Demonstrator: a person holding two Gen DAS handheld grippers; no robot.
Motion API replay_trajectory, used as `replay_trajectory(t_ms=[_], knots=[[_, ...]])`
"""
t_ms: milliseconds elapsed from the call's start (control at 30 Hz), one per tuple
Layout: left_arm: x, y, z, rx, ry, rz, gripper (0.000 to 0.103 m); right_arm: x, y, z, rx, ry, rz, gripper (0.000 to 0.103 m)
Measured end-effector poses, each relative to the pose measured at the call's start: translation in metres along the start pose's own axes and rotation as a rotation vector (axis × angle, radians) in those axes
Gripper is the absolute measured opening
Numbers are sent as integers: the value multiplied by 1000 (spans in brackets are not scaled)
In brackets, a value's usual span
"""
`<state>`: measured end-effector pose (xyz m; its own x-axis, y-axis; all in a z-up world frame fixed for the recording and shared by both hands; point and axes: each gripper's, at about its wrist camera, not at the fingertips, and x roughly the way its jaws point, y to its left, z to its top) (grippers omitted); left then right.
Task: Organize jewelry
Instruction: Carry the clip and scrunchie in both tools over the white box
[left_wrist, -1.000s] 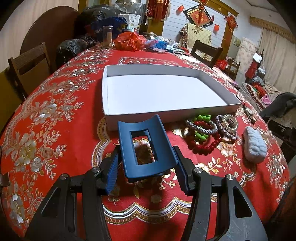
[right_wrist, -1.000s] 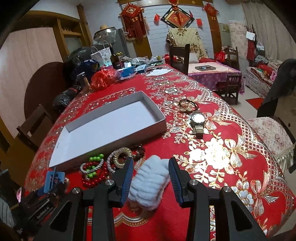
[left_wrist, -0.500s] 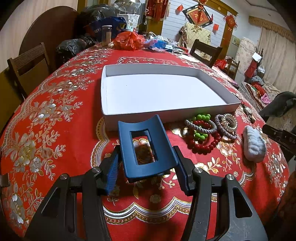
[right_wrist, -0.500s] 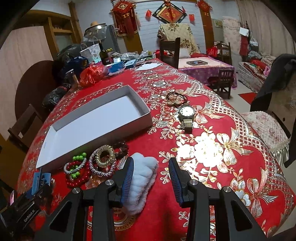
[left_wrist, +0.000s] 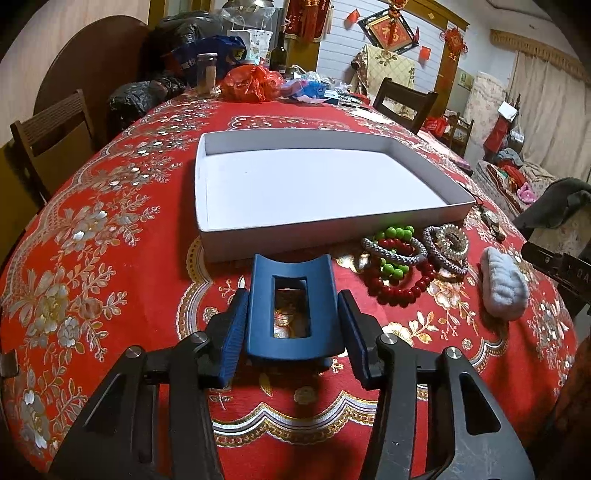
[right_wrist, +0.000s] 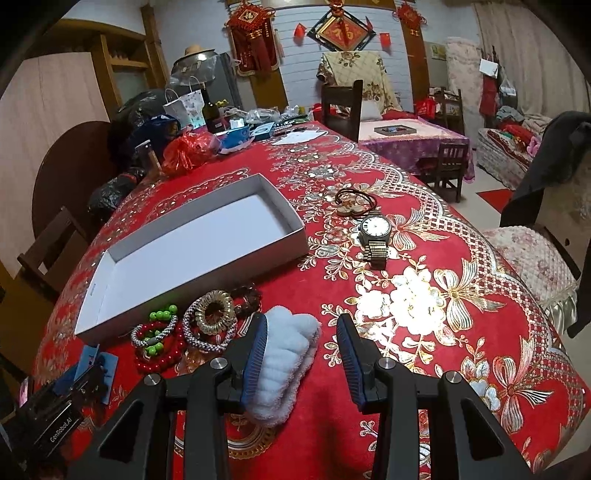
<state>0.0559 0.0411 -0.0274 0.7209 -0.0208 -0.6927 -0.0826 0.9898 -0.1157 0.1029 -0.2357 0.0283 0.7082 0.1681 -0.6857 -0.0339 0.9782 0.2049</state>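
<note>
A chair stands at the table's left edge, where a broad stretch of red flowered cloth lies bare up to the white tray. The tray sits mid-table with its near wall just beyond the left gripper, whose jaws are clamped on a blue hair clip held above the cloth, short of the tray's near wall. Right of the clip, just beside the tray's near wall, bracelets cluster together: a red bead ring, green beads and grey braided bands overlapping one another. Further right a pale fluffy scrunchie lies on the cloth, apart from the bracelets; the right gripper hangs over it with jaws wide, its left finger against the scrunchie's side and its right finger clear of it. Beyond, to the right of the tray, a watch and a dark cord loop rest on open cloth, well apart from the bracelets. The table's far end is crowded with bags and a bottle; red hangings mark the back wall.
</note>
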Motion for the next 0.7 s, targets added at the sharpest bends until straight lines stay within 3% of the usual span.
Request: replay_trajectory(t_ms=[200, 400, 700], knots=[[-1, 2, 0, -14, -2, -17, 47, 2, 0, -1, 2, 12, -1, 38], [-10, 7, -2, -29, -53, -109, 47, 2, 1, -2, -1, 11, 0, 38], [-18, 10, 2, -49, -74, -125, 47, -2, 7, 5, -24, -1, 28, 38]])
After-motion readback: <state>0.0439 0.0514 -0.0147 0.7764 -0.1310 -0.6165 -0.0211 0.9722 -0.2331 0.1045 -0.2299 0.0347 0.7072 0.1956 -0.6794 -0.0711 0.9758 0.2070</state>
